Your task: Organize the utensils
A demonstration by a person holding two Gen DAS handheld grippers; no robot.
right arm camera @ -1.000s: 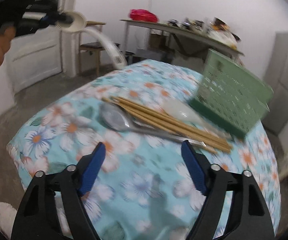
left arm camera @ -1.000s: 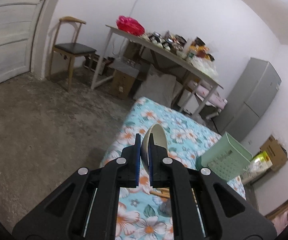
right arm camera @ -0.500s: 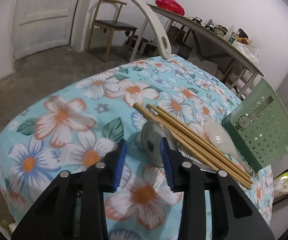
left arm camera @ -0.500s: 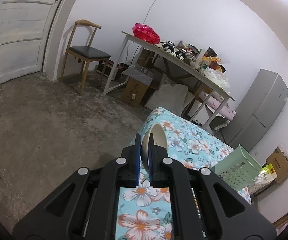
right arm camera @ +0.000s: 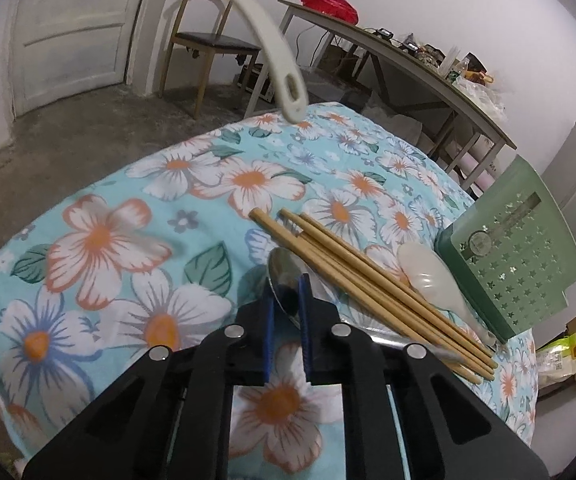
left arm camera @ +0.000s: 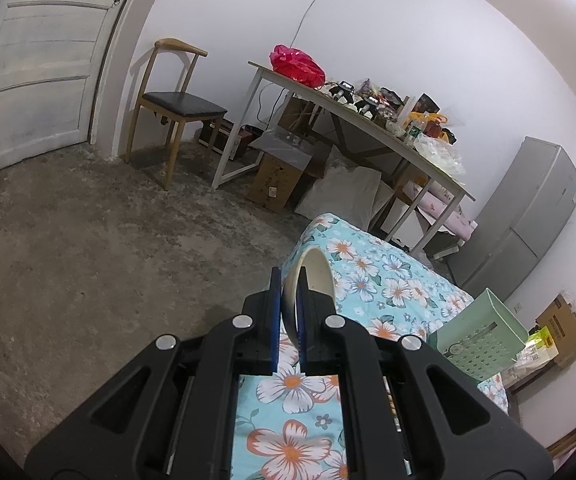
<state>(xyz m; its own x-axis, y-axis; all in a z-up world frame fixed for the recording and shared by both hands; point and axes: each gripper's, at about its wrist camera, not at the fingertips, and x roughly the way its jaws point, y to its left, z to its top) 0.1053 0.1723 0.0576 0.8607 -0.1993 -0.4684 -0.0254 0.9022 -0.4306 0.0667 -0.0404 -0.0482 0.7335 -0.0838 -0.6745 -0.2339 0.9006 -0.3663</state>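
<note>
Left claw (left arm camera: 288,312) fills the lower frame, black body, blue pads. Jaws clamped on a cream ladle (left arm camera: 314,270); only the bowl of it shows, standing on edge above the pads.

Beneath and ahead: table (left arm camera: 372,264) under a turquoise cloth with white and orange flowers. Green perforated basket (left arm camera: 478,340) on its right side, well apart from the claw.

Beyond, bare concrete floor (left arm camera: 87,240). White door (left arm camera: 43,60) at left, wooden chair (left arm camera: 177,104) with dark seat beside it. Long cluttered side table (left arm camera: 368,120) along the wall, red bag (left arm camera: 296,65) at its near end. Grey cabinet (left arm camera: 528,216) at right.
</note>
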